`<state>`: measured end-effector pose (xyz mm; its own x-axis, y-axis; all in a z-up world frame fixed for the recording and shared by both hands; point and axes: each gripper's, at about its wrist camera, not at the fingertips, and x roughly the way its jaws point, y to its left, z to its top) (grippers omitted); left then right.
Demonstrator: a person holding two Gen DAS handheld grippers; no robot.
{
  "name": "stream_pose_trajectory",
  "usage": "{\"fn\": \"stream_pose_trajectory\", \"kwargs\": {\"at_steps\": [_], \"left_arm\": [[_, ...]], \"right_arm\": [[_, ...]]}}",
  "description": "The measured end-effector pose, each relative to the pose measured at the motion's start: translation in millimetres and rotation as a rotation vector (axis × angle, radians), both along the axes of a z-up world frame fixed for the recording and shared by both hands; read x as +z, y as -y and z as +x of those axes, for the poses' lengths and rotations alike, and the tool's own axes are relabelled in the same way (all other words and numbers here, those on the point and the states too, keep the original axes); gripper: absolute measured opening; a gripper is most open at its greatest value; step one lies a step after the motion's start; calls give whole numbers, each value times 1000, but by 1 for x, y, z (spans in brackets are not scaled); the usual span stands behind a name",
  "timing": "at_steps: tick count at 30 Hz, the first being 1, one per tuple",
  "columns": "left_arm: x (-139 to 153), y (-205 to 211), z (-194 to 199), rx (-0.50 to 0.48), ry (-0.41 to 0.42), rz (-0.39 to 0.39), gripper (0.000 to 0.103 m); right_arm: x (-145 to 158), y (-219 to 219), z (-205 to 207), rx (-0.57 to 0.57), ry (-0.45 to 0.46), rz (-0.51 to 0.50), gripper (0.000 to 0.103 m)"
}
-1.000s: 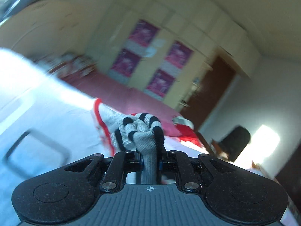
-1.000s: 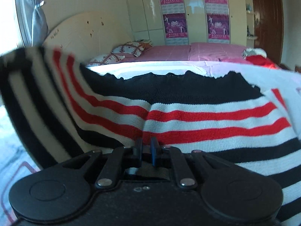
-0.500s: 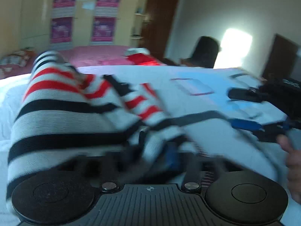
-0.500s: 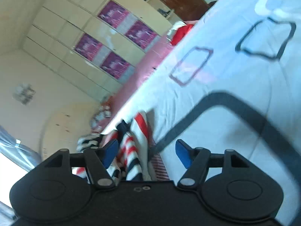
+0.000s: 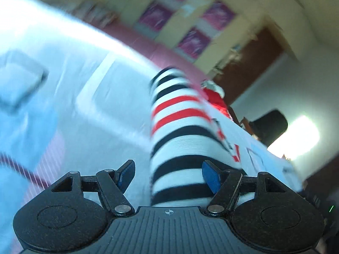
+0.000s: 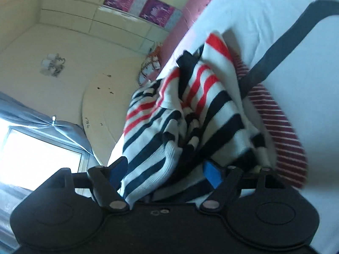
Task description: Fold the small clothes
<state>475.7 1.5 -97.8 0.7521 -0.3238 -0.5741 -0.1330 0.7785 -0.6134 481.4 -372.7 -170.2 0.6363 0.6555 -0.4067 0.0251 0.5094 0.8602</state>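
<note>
Right tool point(image 6: 165, 172) spread wide, striped sweater point(image 6: 190, 114) bunched between.

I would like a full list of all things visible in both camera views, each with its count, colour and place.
striped sweater: one, white with black and red stripes, bunched on the bed, lying between the fingers of both tools
bed cover: one, white with dark outlined squares, under the sweater
posters: four, purple, on the cream wardrobe doors
red cloth: one, far end of the bed
door: one, brown, beside the wardrobe
window: one, bright, with grey curtain
left tool: black, blue pads, open
right tool: black, blue pads, open
</note>
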Motion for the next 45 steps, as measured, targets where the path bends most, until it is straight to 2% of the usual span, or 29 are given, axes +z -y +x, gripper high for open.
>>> {"fn": "stream_pose_trajectory", "kwargs": {"at_steps": [2, 3, 4, 6, 7, 8, 10, 14, 17, 19, 22, 23, 24, 25, 28, 30, 32, 33, 34, 37, 41, 43, 45], "left_arm": [[-17, -8, 10, 22, -9, -99, 69], [-21, -10, 14, 26, -18, -122, 69], [-23, -9, 18, 20, -17, -133, 69], [-22, -2, 26, 10, -24, -111, 74], [-22, 3, 29, 9, -30, -96, 76], [-22, 5, 32, 5, -30, -85, 76], [-20, 7, 38, -2, -35, -74, 76], [-14, 18, 48, -46, -23, -50, 77], [-3, 34, 46, -104, -15, 27, 77], [-3, 49, 47, -126, -28, 105, 77], [-6, 64, 48, -157, -57, 172, 79], [-5, 65, 47, -157, -54, 187, 80], [-3, 64, 46, -159, -51, 189, 80], [-3, 62, 47, -159, -50, 182, 80], [6, 53, 45, -138, -12, 188, 80], [9, 46, 48, -119, 8, 196, 80], [7, 40, 54, -114, 2, 181, 80], [5, 39, 58, -114, -3, 176, 80], [2, 39, 62, -117, -10, 178, 80], [0, 41, 66, -118, -27, 182, 80], [5, 48, 64, -127, -23, 209, 80], [7, 54, 63, -149, -3, 217, 80], [6, 59, 63, -166, 0, 239, 80]], "right_arm": [[0, -13, 10, -16, 25, -42, 71], [4, -18, 15, -43, 36, -91, 51], [10, -25, 19, -61, 33, -164, 37], [18, -39, 29, -48, 11, -274, 36], [21, -45, 31, -36, 16, -292, 29], [26, -49, 30, -26, 32, -322, 22], [44, -56, 22, -11, 110, -386, 16], [87, -65, -14, -1, 317, -522, 16], [99, -61, -41, -26, 377, -601, 15], [84, -50, -42, -59, 304, -591, 15], [34, -32, -29, -95, 91, -565, 17], [27, -30, -27, -99, 78, -526, 17], [29, -28, -29, -113, 88, -500, 20], [33, -27, -32, -128, 91, -486, 28], [40, -19, -37, -135, 127, -431, 36], [37, -16, -30, -136, 116, -413, 39], [39, -8, -27, -130, 95, -397, 39], [37, -10, -22, -112, 88, -388, 37], [37, -13, -13, -96, 83, -397, 30], [42, -21, -9, -63, 112, -524, 21], [60, -25, -25, -80, 218, -578, 20], [62, -23, -34, -89, 233, -594, 20], [54, -18, -38, -92, 209, -598, 20]]}}
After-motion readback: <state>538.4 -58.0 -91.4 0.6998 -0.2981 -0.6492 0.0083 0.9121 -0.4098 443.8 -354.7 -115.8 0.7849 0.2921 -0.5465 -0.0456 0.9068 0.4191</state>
